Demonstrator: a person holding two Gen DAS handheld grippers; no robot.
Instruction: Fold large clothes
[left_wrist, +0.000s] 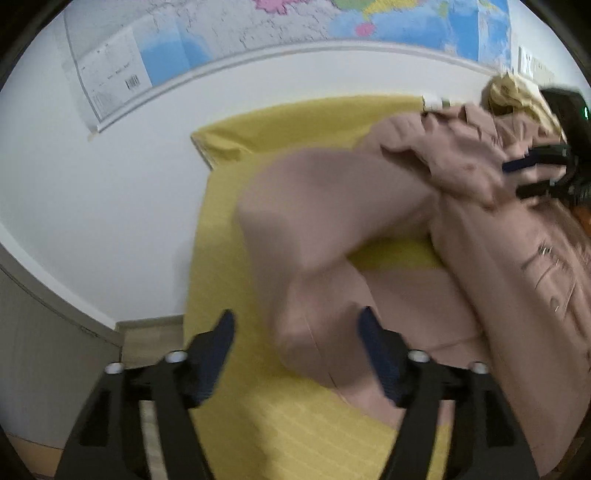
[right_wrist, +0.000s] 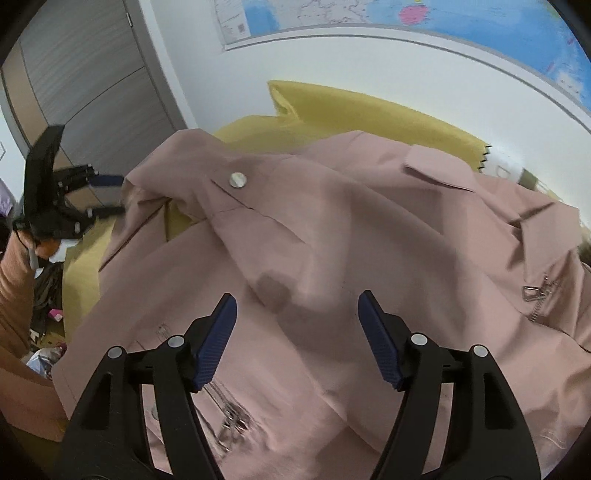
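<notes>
A large dusty-pink jacket (right_wrist: 332, 229) lies rumpled on a yellow bedspread (right_wrist: 332, 107), with a round snap button (right_wrist: 238, 180) and zips showing. In the left wrist view one sleeve of the jacket (left_wrist: 303, 236) runs toward the camera over the bedspread (left_wrist: 221, 221). My left gripper (left_wrist: 297, 321) is open above the sleeve's end, and its pads do not press the cloth. My right gripper (right_wrist: 297, 299) hangs open over the jacket's body, holding nothing. Each view shows the other gripper: the right gripper (left_wrist: 517, 177) at the jacket's upper part, the left gripper (right_wrist: 110, 195) by the sleeve.
A world map (left_wrist: 258, 29) hangs on the white wall behind the bed. A grey wardrobe door (right_wrist: 92, 74) stands at the left. A crumpled pale-yellow cloth (left_wrist: 509, 92) lies at the far right. Clutter (right_wrist: 48, 295) covers the floor beside the bed, next to a person's sleeve (right_wrist: 14, 280).
</notes>
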